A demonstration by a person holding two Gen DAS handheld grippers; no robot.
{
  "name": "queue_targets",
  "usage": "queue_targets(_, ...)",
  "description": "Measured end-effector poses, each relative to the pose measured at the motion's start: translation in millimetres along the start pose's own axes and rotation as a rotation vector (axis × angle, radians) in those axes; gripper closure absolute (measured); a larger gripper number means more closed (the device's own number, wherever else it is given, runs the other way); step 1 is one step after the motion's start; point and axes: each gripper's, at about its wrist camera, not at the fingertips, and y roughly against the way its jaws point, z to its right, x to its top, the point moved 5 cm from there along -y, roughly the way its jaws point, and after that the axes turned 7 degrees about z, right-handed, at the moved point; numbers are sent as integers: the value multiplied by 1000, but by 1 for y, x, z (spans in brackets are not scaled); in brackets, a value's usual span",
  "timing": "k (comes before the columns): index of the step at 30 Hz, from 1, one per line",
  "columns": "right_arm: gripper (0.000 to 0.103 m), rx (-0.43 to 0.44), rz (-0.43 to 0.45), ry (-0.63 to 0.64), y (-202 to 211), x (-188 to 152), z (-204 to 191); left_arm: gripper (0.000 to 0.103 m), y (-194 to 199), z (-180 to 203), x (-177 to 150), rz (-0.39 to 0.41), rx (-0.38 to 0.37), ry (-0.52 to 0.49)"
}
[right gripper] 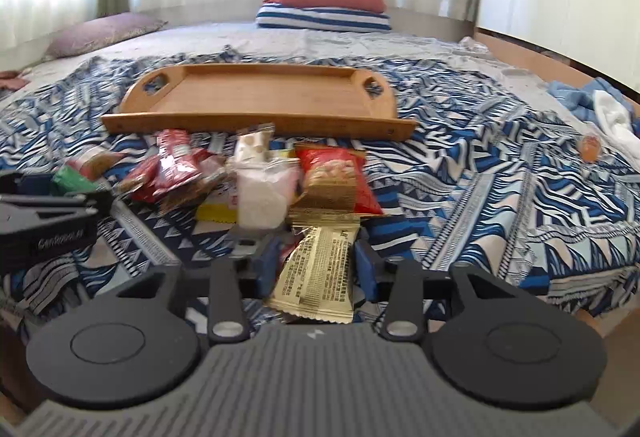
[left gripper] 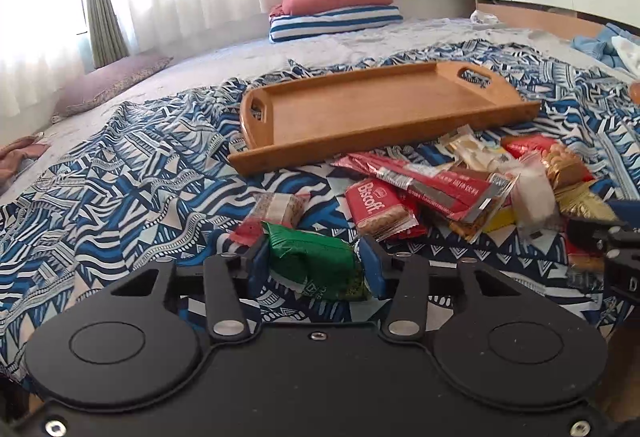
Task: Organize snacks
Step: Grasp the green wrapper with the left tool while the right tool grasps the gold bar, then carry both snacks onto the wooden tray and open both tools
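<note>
My left gripper (left gripper: 315,244) is shut on a green snack packet (left gripper: 316,265), its blue pads (left gripper: 258,265) pressing both sides just above the patterned cloth. My right gripper (right gripper: 317,245) is shut on a gold snack packet (right gripper: 316,277) with printed text. Between and beyond them lies a pile of snacks: a red Biscoff packet (left gripper: 376,209), long red packets (left gripper: 432,181), a white packet (right gripper: 262,197) and a red-and-gold bag (right gripper: 336,177). Behind the pile sits a wooden tray (left gripper: 360,145) (right gripper: 256,123) with nothing in it. The left gripper's body (right gripper: 48,213) shows at the left of the right wrist view.
Everything rests on a blue-and-white patterned cloth (left gripper: 120,189) spread over a bed. Striped and red pillows (right gripper: 324,5) are stacked at the far end, a mauve cushion (right gripper: 100,33) lies far left. Blue and white clothes (right gripper: 600,105) and a small orange object (right gripper: 590,147) lie at the right.
</note>
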Motion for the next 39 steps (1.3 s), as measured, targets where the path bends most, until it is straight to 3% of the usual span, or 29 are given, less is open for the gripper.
queue_targets(5,67,38,-16,-45,8,3,3,58,18,-6,15,43,-10,35)
queue_targets(9,67,37,20,-61,15,15,10,58,21,-14,31,53,-29,70)
queue_targets(21,67,97,64,-109,-16,88,39,58,-19,-28,101,64,-128,158)
queue_targets(31,67,145,-17,-158,-93,137,56,58,-104,-12,133,-80,-164,218)
queue_targets(39,67,126,-118,-203,-158,140,62,58,-170,3,133,-171,-132,217)
